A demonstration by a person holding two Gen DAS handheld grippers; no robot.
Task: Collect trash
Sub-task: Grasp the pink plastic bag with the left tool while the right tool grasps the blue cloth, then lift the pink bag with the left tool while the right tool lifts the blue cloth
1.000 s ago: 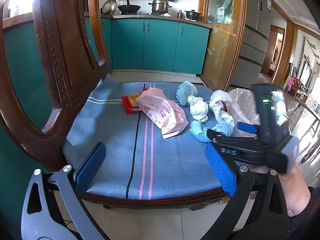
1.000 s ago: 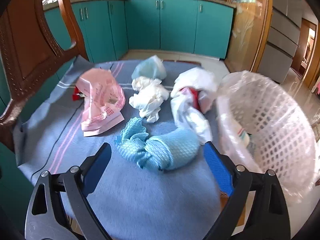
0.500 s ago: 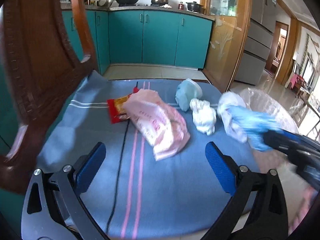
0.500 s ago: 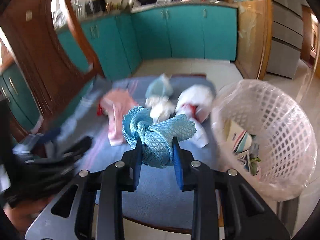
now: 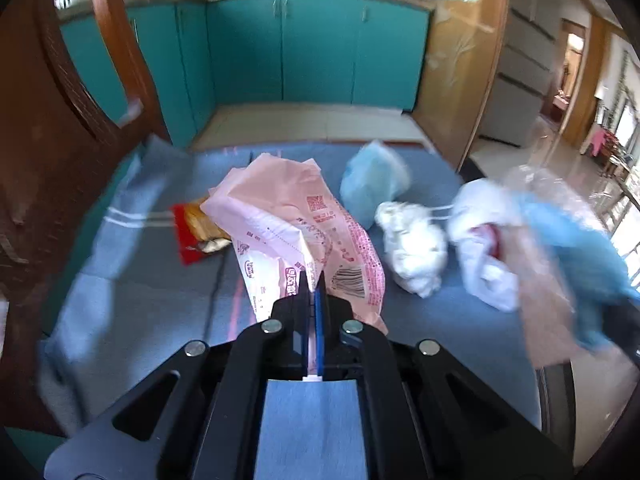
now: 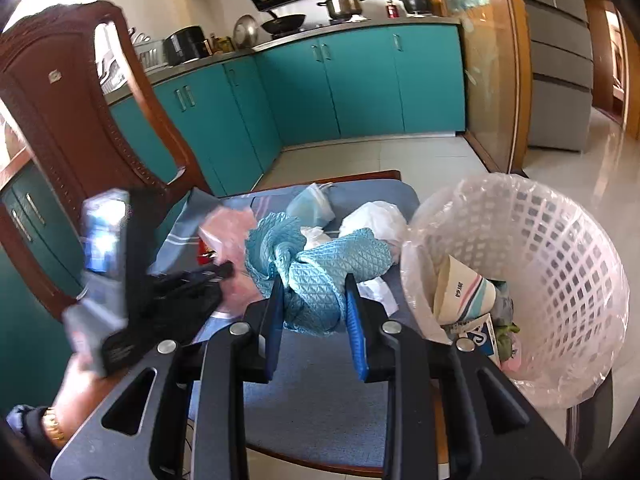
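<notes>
Trash lies on a blue striped chair cushion (image 5: 140, 280). In the left wrist view my left gripper (image 5: 312, 284) is shut on the near edge of a pink printed plastic bag (image 5: 288, 216). Its tips (image 6: 226, 270) show at that bag in the right wrist view too. My right gripper (image 6: 314, 280) is shut on a knotted light-blue mesh cloth (image 6: 340, 252), held above the cushion just left of a white lattice bin (image 6: 560, 240) lined with clear plastic. The same cloth (image 5: 572, 240) shows as a blur at the right of the left wrist view.
On the cushion lie a red snack wrapper (image 5: 192, 236), a pale blue bag (image 5: 372, 184), crumpled white tissue (image 5: 412, 248) and a white plastic bag (image 5: 484, 248). The carved wooden chair back (image 5: 60, 140) rises on the left. The bin holds a paper cup (image 6: 464, 292) and scraps.
My left gripper moved forward over the cushion and shut at the pink bag. My right gripper shut on the blue cloth and lifted it off the cushion, up beside the bin.
</notes>
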